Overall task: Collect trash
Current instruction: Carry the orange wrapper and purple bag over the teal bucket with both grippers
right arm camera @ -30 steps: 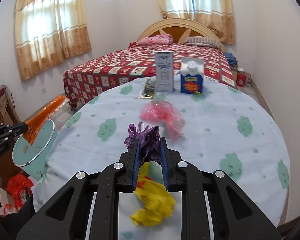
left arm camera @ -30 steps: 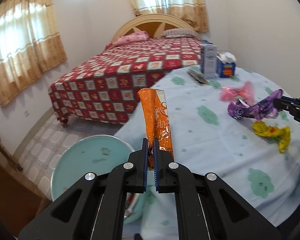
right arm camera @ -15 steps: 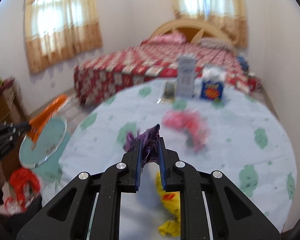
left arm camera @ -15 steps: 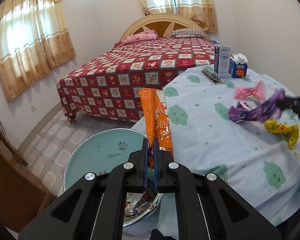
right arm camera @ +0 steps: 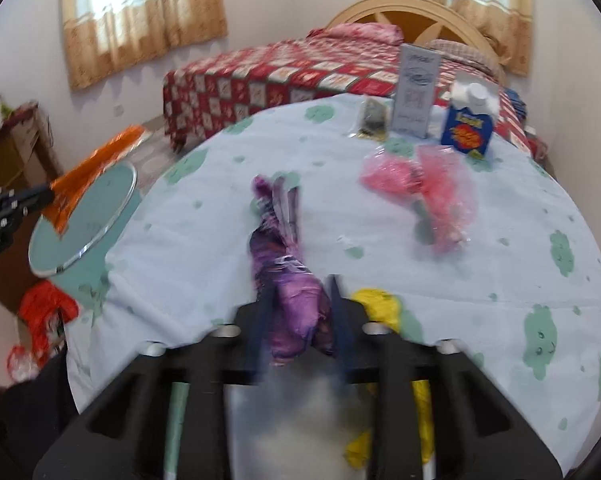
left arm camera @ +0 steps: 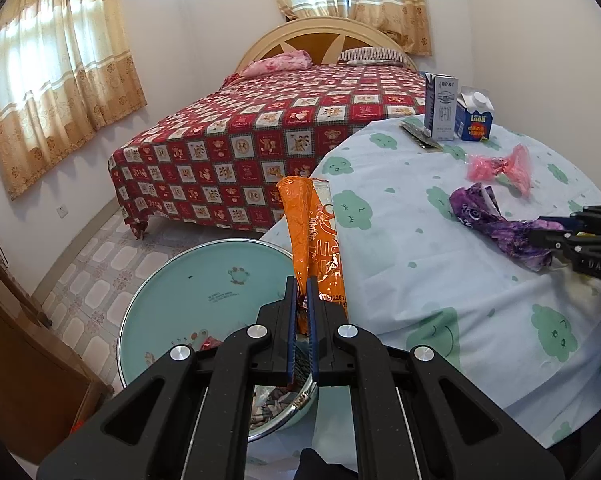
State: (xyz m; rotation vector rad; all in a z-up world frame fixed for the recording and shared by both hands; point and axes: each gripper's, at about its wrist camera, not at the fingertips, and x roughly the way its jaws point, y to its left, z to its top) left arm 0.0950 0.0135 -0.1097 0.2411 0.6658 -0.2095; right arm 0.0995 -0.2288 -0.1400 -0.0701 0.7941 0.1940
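Left gripper [left arm camera: 301,288] clamped on orange wrapper [left arm camera: 314,236], held upright over open teal bin [left arm camera: 204,292] beside desk [left arm camera: 400,240]. Right gripper [right arm camera: 300,300] pinching purple wrapper [right arm camera: 284,256] above desk, frame blurred. Yellow wrapper [right arm camera: 376,308] just beside it, pink wrapper [right arm camera: 420,184] farther back. Two cartons [left arm camera: 456,108] upright at far edge.
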